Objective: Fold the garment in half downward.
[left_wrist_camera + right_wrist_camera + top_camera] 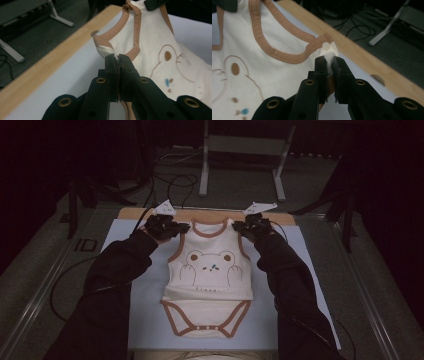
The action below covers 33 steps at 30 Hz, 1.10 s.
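Down at the near edge of the table, the snap-fastened crotch of the cream baby bodysuit (207,285) lies flat on the pale blue mat (145,320), its brown-trimmed leg openings spread to either side. Moving up the garment, the bear face print sits square in the middle of the chest, paws raised on each side. Two dark sleeves (115,285) run along both flanks of the bodysuit toward the far end.

Now the shoulders, and here is the action. The left gripper (117,58) has its jaws pressed together on the cream fabric at one shoulder strap, just beside the brown neckline trim, a small bunch of cloth puffing out beyond the tips. The right gripper (327,61) matches it, jaws clamped on the other shoulder tab right below a round white snap (326,46). From above, both grippers sit at the top corners of the garment, each topped by a grey three-cornered plate.

Beyond them runs the table's wooden edge (210,214), then dark floor with trailing cables (170,185) and a white metal stand (240,150).
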Available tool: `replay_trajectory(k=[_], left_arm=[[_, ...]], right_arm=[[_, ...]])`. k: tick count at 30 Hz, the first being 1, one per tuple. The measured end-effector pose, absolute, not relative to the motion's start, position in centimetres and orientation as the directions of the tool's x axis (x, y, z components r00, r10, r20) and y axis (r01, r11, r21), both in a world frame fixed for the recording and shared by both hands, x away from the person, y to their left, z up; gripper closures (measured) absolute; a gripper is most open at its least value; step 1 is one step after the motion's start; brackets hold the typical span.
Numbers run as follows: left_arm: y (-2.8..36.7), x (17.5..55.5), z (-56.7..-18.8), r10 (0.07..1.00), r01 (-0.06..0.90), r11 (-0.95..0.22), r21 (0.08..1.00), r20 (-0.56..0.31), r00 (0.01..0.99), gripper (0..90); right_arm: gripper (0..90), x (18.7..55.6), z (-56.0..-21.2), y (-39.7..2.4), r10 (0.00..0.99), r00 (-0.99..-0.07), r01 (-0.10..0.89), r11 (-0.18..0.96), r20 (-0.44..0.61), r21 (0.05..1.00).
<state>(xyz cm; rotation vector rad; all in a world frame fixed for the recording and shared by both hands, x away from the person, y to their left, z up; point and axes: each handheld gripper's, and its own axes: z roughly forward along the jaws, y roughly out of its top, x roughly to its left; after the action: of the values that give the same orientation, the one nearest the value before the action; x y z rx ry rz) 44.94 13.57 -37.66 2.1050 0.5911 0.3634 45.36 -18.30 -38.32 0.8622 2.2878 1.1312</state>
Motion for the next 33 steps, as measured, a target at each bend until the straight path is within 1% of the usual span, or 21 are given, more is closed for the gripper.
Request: replay_trajectory(k=[1, 4, 8, 19, 27, 33], left_arm=[[13.6, 44.9, -37.7, 0.537, 0.275, -0.488, 0.829, 0.036, 0.843, 88.4], [13.3, 44.8, -36.5, 0.541, 0.255, -0.482, 0.838, 0.056, 0.839, 88.4], [13.3, 44.5, -36.0, 0.541, 0.240, -0.479, 0.844, 0.069, 0.838, 88.4], [13.7, 44.1, -37.2, 0.535, 0.257, -0.484, 0.837, 0.051, 0.843, 88.3], [14.0, 43.2, -37.6, 0.520, 0.247, -0.477, 0.843, 0.045, 0.853, 88.4], [14.4, 42.2, -38.1, 0.513, 0.244, -0.475, 0.845, 0.041, 0.857, 88.4]], right_arm=[[82.6, 45.4, -38.3, -18.3, 0.699, -0.707, 0.335, 0.470, -0.112, 0.817], [82.6, 45.6, -36.9, -18.2, 0.708, -0.694, 0.317, 0.462, -0.128, 0.828], [82.5, 45.4, -36.2, -18.4, 0.713, -0.688, 0.301, 0.452, -0.137, 0.840], [82.5, 44.6, -37.8, -18.9, 0.712, -0.694, 0.319, 0.435, -0.104, 0.842], [82.5, 43.4, -38.0, -18.7, 0.695, -0.710, 0.292, 0.437, -0.113, 0.851], [82.5, 41.7, -37.9, -18.5, 0.677, -0.726, 0.263, 0.439, -0.124, 0.859]])
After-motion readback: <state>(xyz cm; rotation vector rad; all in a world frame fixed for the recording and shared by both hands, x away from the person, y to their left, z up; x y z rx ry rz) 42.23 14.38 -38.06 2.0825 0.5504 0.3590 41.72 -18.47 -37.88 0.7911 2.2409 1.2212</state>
